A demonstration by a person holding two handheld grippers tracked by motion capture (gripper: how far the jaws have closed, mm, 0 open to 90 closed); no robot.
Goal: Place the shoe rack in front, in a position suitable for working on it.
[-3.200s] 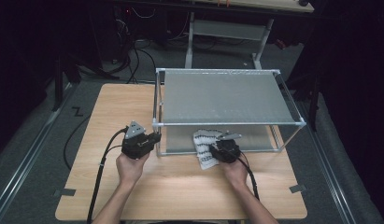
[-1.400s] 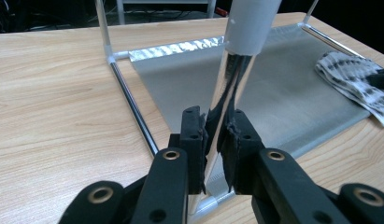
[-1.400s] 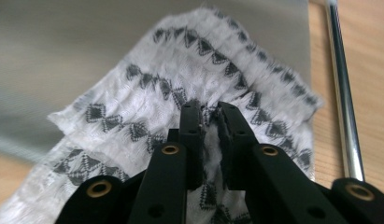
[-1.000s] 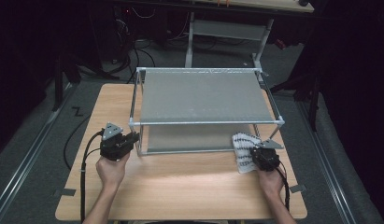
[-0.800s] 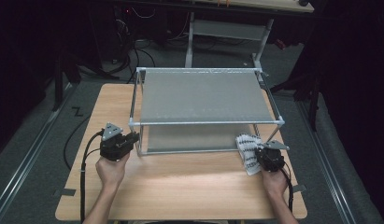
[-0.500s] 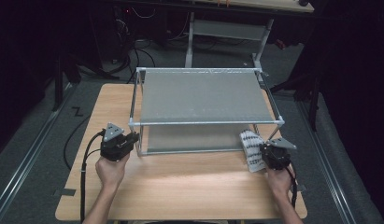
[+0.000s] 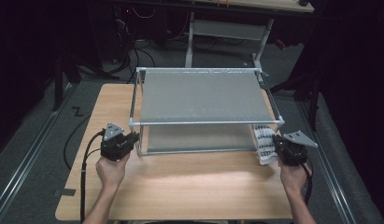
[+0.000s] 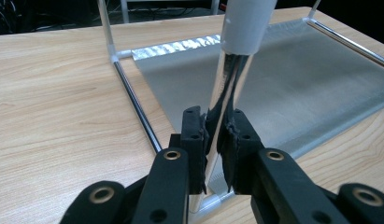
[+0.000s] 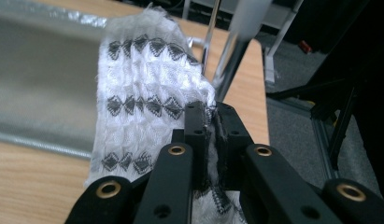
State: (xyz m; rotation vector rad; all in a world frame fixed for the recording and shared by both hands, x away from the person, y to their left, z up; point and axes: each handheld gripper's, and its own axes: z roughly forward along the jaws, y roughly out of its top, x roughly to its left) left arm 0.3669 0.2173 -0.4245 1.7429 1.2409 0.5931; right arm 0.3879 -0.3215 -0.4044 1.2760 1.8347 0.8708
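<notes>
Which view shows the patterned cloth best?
The right gripper view: the patterned cloth hangs close up, its dark diamond rows clear, pinched in the right hand-held gripper. The high view shows it small at the rack's right front corner.

**Obscured and cut-off items**

From my station, the cloth (image 7: 263, 143) is partly hidden behind the rack (image 7: 203, 122) corner post in the high view; in the right gripper view its lower end leaves the bottom edge. The post (image 8: 227, 88) held by the left gripper (image 8: 213, 140) is blurred near the top edge. The table (image 7: 180, 186) near edge is cut off below.
</notes>
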